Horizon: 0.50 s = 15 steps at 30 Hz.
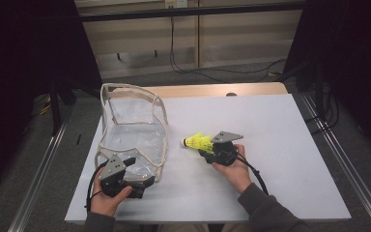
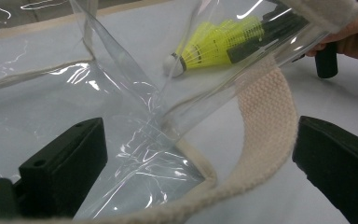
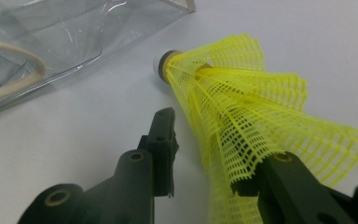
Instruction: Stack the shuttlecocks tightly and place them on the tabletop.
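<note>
The white tabletop (image 1: 280, 159) is carrying everything, with a strip of bare wood showing along its far edge. On its left half a clear plastic bag with cream woven trim and handles (image 1: 133, 128) is standing slumped, its mouth gaping upward and toward the person. The left tool (image 1: 134, 170) is sitting at the bag's near corner; in the left gripper view its jaws are standing spread, with the cream webbing handle (image 2: 265, 121) and a fold of clear plastic lying between them but not pinched. The right tool (image 1: 206, 149) is resting just right of the bag, and the yellow mesh-skirted shuttlecock with a white cork tip (image 1: 196, 141) is lying in it, cork pointing at the bag. In the right gripper view the skirt (image 3: 261, 116) is resting on one jaw while the other jaw is standing clear of it, so the jaws are parted partway and not pressing. Judging from this, the step in hand is getting a hold on the shuttlecock in order to bag it. Next, the right tool is probably needing to close gently on the skirt without crushing it, while the left is clamping the handle to keep the mouth open.
</note>
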Each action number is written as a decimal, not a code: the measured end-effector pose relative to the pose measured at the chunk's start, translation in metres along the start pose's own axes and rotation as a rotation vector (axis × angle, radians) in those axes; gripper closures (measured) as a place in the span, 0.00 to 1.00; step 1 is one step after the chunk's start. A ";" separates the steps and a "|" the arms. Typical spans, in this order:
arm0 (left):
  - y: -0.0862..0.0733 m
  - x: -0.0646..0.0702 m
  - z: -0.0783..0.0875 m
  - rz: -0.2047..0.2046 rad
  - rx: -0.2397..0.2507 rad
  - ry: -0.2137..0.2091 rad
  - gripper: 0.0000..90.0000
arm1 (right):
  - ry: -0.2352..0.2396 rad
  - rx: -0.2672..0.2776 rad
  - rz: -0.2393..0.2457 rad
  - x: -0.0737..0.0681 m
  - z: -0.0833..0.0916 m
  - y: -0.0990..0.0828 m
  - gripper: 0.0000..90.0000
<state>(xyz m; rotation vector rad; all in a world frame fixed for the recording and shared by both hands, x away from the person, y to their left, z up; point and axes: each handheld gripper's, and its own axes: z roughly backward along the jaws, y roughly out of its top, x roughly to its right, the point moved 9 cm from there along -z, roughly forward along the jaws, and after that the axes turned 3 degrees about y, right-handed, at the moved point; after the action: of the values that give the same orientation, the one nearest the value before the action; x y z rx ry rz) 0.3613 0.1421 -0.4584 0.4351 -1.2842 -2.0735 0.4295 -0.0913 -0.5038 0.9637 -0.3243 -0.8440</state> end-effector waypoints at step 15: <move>0.000 0.000 -0.001 0.000 0.004 0.000 0.03 | -0.043 0.036 0.012 0.001 -0.006 0.006 0.71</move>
<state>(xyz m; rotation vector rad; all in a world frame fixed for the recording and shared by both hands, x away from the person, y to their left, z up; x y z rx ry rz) 0.3618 0.1418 -0.4586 0.4368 -1.2887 -2.0715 0.4368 -0.0867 -0.5027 0.9776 -0.3829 -0.8507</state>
